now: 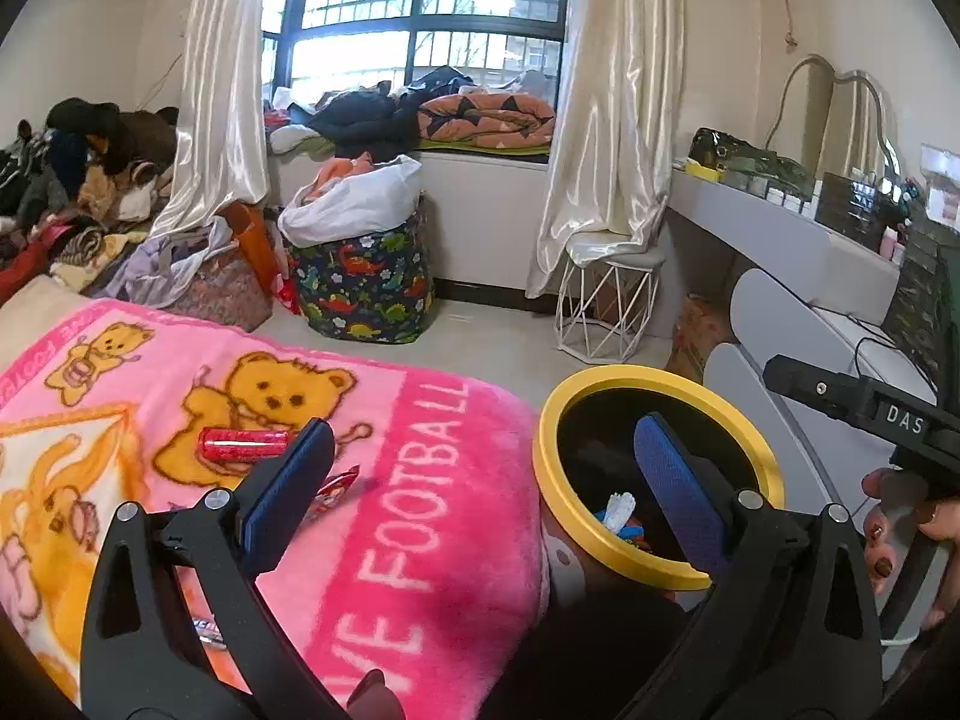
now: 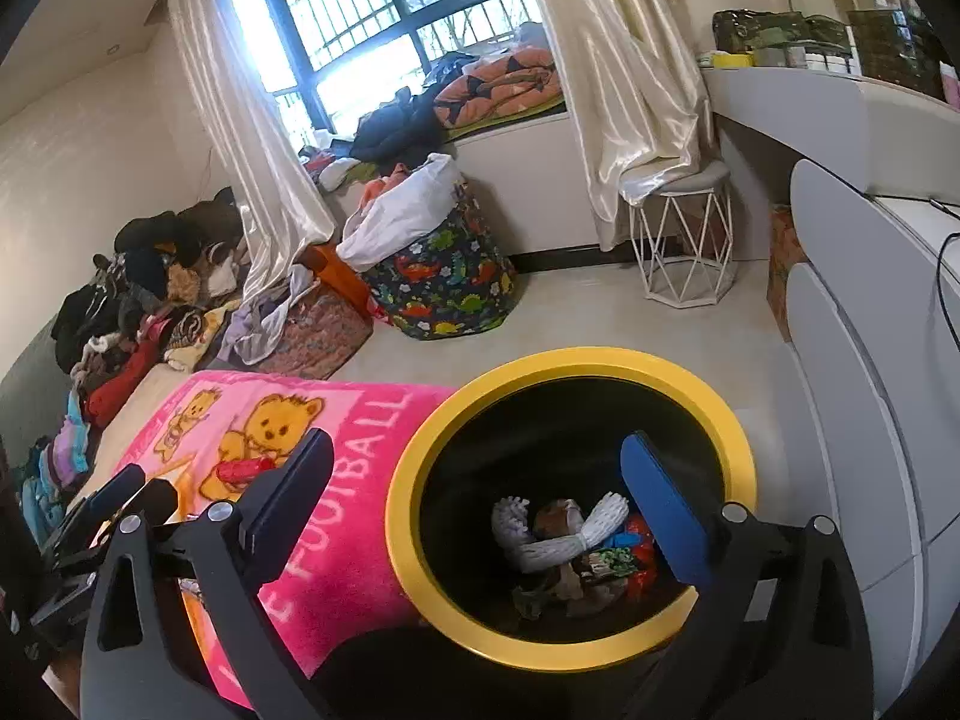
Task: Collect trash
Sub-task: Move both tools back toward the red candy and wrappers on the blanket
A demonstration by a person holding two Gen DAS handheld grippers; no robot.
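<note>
My left gripper (image 1: 480, 480) is open and empty over the edge of a pink bear blanket (image 1: 456, 510). A shiny red wrapper (image 1: 243, 443) lies on the blanket just beyond its left finger. A second red wrapper (image 1: 339, 486) peeks out behind that finger. Right of the blanket stands a black bin with a yellow rim (image 1: 630, 375), with trash inside. My right gripper (image 2: 480, 504) hangs open and empty above the bin (image 2: 570, 363), over a white foam net (image 2: 576, 540) and several wrappers. A hand (image 1: 900, 540) holds the right gripper (image 1: 798, 381).
A dinosaur-print basket (image 1: 366, 282) full of laundry and a white wire stool (image 1: 606, 306) stand on the floor beyond. Clothes piles (image 1: 90, 180) line the left wall. A grey cabinet (image 2: 870, 420) stands close to the right of the bin.
</note>
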